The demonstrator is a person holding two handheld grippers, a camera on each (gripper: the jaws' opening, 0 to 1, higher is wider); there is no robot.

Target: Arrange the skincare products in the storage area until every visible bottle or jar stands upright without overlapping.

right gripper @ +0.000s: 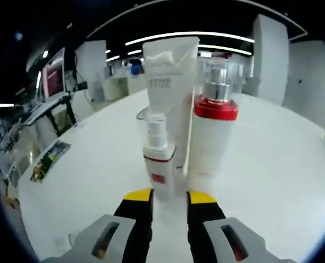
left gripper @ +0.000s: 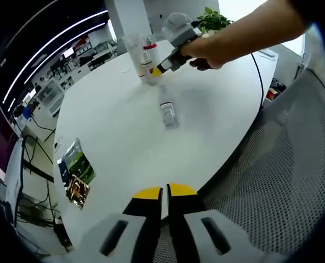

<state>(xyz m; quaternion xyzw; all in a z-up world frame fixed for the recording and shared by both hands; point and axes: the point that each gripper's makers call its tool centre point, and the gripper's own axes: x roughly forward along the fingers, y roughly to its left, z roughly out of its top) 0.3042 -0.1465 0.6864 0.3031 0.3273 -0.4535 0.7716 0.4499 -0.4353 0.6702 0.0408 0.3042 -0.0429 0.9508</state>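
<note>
In the right gripper view, three products stand upright close together on the white table (right gripper: 272, 181): a small clear bottle with a red label (right gripper: 158, 159), a tall white bottle with a red collar (right gripper: 212, 137), and a white tube (right gripper: 170, 76) behind them. My right gripper (right gripper: 170, 196) is open, its yellow tips just in front of the small bottle's base. In the left gripper view, a clear bottle (left gripper: 167, 112) lies on its side mid-table, near the standing group (left gripper: 144, 59). A hand holds the right gripper (left gripper: 161, 69) at that group. My left gripper (left gripper: 165, 192) is shut and holds nothing, low at the near edge.
Snack packets (left gripper: 77, 172) lie near the table's left edge, also visible as packets (right gripper: 47, 159) in the right gripper view. A potted plant (left gripper: 211, 21) stands at the far side. A grey mesh chair (left gripper: 277, 181) sits close on the right.
</note>
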